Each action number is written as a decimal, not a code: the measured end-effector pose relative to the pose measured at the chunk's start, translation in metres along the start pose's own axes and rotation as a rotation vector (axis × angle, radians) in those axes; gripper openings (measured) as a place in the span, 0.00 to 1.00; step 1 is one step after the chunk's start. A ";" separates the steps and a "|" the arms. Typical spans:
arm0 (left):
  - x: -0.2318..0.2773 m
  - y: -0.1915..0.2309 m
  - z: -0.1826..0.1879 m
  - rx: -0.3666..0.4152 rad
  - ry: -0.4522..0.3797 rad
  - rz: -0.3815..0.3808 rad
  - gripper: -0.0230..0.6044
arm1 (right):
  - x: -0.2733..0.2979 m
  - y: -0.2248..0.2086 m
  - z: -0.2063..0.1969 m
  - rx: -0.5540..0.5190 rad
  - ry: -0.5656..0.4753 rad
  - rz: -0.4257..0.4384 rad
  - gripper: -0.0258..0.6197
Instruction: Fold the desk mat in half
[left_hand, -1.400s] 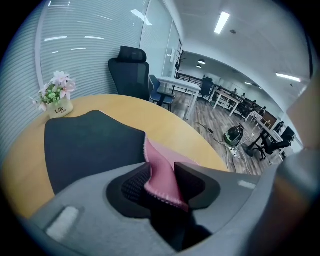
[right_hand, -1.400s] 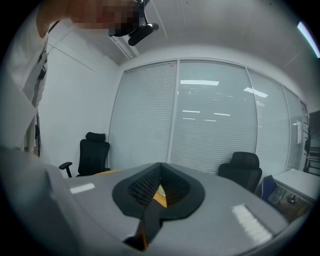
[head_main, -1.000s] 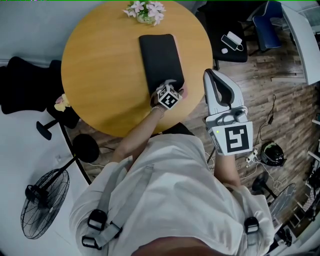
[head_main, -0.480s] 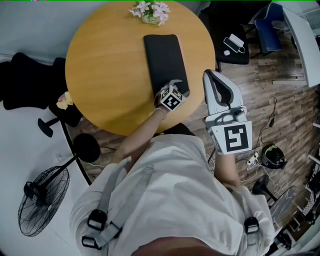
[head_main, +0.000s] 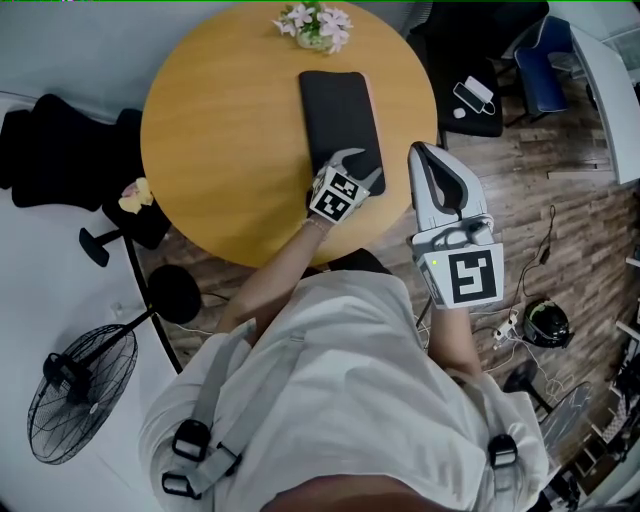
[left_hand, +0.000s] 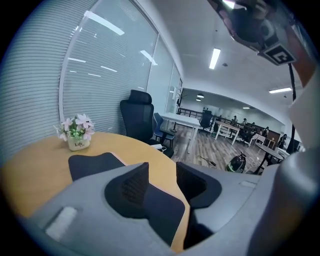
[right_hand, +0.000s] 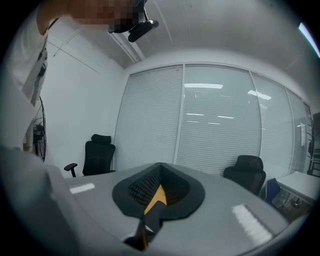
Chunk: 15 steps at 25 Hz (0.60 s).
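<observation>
Desk mat (head_main: 340, 110) lies flat on the round wooden table (head_main: 220, 140), on the table's right half, its long side running from the far rim toward the near rim. It is black, with a thin pale strip showing along its right edge, and I cannot tell from my feeds whether it is doubled over.

My left gripper (head_main: 358, 165) hangs over the mat's near end, close to the table's near-right rim. In the left gripper view its jaws stand partway apart and have just been closing. Neither pad presses on anything, and the mat (left_hand: 92, 165) only shows through the gap, lying on the tabletop below.

My right gripper (head_main: 425, 155) sits off the table, just past its right rim and over the plank floor (head_main: 540, 230). In the right gripper view its jaws are brought together with nothing caught in them; only a sliver of orange shows through the slit.

At the table's far rim, just beyond the mat's far end, stands a small pot of pink flowers (head_main: 318, 25). A black chair (head_main: 60, 150) stands left of the table, and a floor fan (head_main: 80, 390) stands off its near-left side.
</observation>
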<state>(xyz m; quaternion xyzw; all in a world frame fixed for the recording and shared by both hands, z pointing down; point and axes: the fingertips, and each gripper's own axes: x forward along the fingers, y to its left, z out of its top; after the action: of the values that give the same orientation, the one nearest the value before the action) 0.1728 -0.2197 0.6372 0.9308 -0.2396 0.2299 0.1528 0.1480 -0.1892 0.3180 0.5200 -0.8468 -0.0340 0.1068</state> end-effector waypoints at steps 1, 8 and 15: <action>-0.007 0.003 0.006 -0.003 -0.016 0.013 0.32 | -0.001 0.002 0.000 -0.001 -0.002 0.002 0.04; -0.060 0.015 0.045 -0.042 -0.140 0.066 0.27 | -0.003 0.014 0.009 -0.005 -0.014 0.019 0.04; -0.116 0.014 0.087 -0.046 -0.270 0.105 0.24 | -0.004 0.025 0.015 -0.021 -0.026 0.036 0.04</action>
<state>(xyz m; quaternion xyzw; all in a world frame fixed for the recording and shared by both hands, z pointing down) 0.1065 -0.2221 0.5080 0.9357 -0.3114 0.1045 0.1284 0.1248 -0.1749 0.3073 0.5029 -0.8570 -0.0477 0.1018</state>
